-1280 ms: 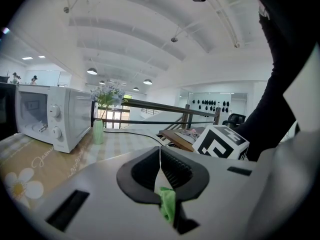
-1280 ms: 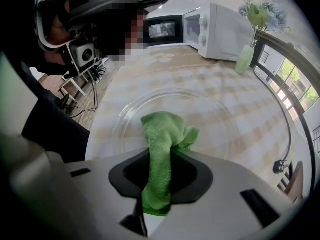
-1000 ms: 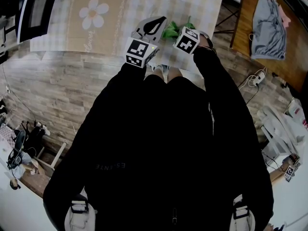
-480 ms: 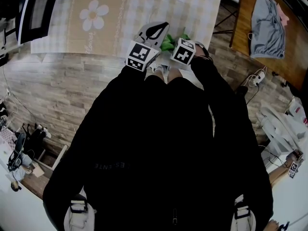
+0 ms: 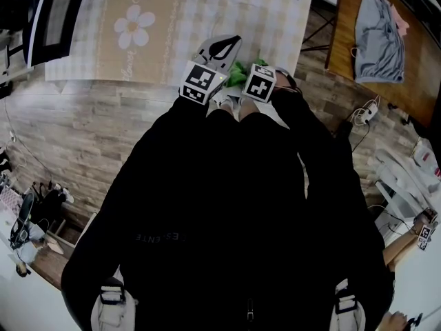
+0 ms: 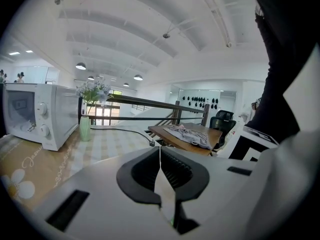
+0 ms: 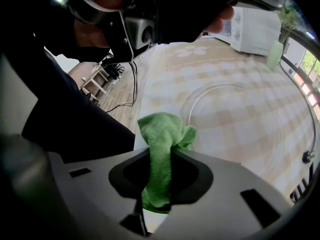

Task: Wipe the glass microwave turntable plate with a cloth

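The glass turntable plate (image 7: 250, 119) is clear; its rim curves across the right gripper view with the chequered tablecloth (image 7: 220, 69) showing through. In the left gripper view it is only a thin pale edge (image 6: 165, 194) pinched between the jaws. My left gripper (image 5: 219, 47) (image 6: 161, 159) is shut on that edge, over the table's near side. My right gripper (image 7: 159, 164) is shut on a bunched green cloth (image 7: 162, 134) (image 5: 238, 73), which sits at the plate's near rim. In the head view the right gripper's cube (image 5: 259, 83) is close beside the left one.
A white microwave (image 6: 30, 115) (image 7: 255, 26) and a green vase of flowers (image 6: 86, 126) stand at the table's far end. A cable (image 6: 131, 132) lies on the tablecloth. A wooden table with grey clothing (image 5: 379, 29) is at the right. Wood floor lies below.
My right gripper, still holding the green cloth, has moved left and nearer to my body, closing up on the left gripper. The left gripper has hardly shifted.
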The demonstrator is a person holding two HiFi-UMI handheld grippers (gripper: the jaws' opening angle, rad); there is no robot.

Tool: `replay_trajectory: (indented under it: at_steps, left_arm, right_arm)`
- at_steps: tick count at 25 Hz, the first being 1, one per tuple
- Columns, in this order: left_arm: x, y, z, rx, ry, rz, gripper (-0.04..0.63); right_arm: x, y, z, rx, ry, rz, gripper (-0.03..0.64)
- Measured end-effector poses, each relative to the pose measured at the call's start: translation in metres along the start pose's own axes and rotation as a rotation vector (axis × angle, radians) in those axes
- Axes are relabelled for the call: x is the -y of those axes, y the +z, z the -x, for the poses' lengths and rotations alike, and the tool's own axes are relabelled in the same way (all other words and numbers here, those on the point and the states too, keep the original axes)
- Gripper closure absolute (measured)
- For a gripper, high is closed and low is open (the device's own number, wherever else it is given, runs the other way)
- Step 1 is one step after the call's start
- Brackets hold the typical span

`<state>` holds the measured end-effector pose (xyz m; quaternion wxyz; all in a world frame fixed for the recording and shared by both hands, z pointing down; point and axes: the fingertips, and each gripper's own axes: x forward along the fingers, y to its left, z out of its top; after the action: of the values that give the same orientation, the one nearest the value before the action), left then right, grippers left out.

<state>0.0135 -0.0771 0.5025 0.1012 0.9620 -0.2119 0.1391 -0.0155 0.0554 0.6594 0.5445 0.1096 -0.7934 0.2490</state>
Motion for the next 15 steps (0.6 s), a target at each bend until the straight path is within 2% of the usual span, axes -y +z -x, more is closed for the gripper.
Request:
replay_trajectory:
  at_steps: [5,15]
  left_arm:
    - [-0.002,0.011,-0.005,0.01,0.0,-0.009,0.574]
    - [-0.014,0.031,-0.035,0.039,0.003,-0.017,0.574]
  right_arm:
    - [0.023,0.003,0.025,0.044,-0.052,-0.037,0.52]
    - [0.129,-0.014,0.094,0.072,-0.265,-0.124,0.52]
